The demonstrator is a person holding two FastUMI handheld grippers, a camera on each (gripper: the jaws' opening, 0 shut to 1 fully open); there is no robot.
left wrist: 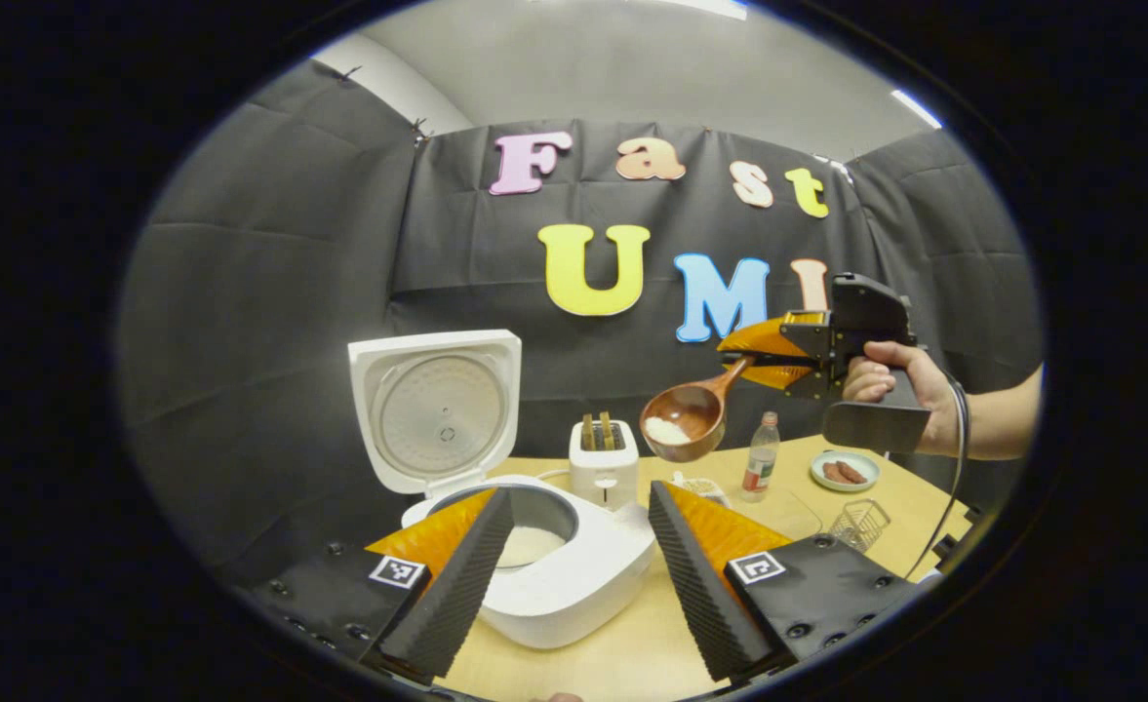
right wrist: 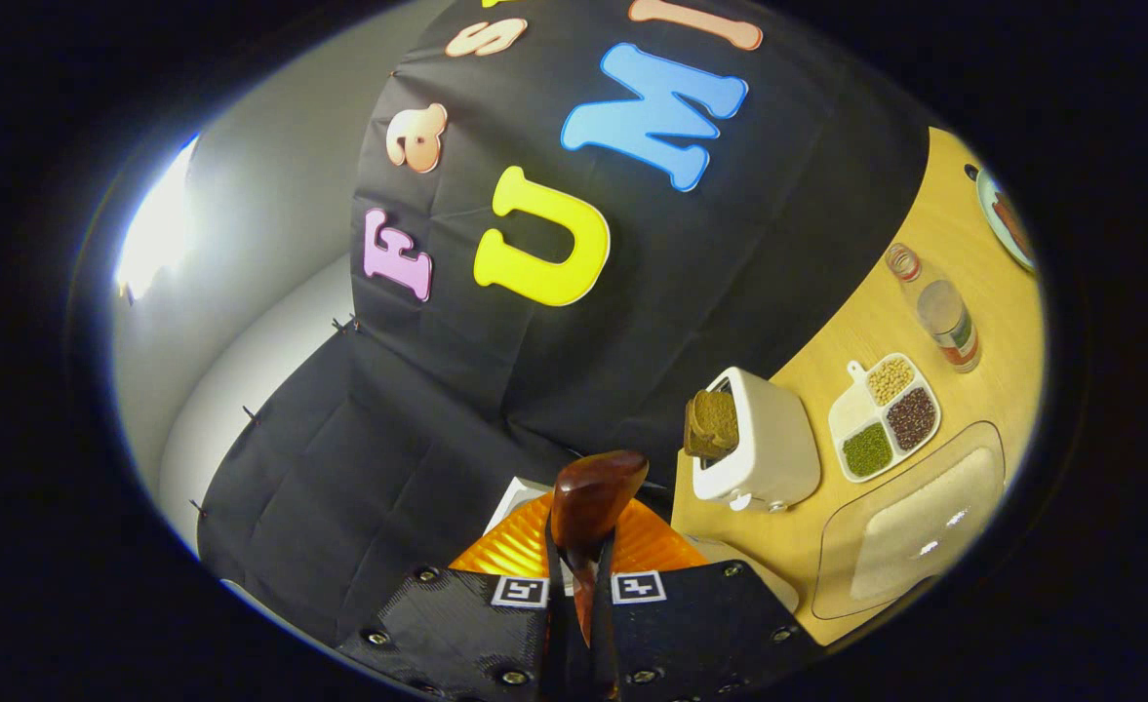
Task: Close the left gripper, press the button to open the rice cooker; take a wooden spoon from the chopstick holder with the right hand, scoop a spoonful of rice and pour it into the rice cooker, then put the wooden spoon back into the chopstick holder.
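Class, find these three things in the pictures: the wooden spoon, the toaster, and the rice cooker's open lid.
wooden spoon (left wrist: 683, 420), left gripper view, on its bowl.
toaster (right wrist: 767, 450), right gripper view, on its white side.
rice cooker lid (left wrist: 437, 409), left gripper view, on its inner plate.

Colours showing across the booth table

White rice cooker (left wrist: 554, 575) and toaster (right wrist: 764, 448) are sitting on tan table (left wrist: 632, 653); brown wooden spoon (left wrist: 686, 419) is carrying white rice; orange-backed fingers (left wrist: 720, 531) are wearing black ridged pads.

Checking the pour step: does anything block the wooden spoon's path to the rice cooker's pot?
Nothing visible does. The brown wooden spoon, holding rice, hangs above the white toaster, right of the white rice cooker, whose lid stands open.
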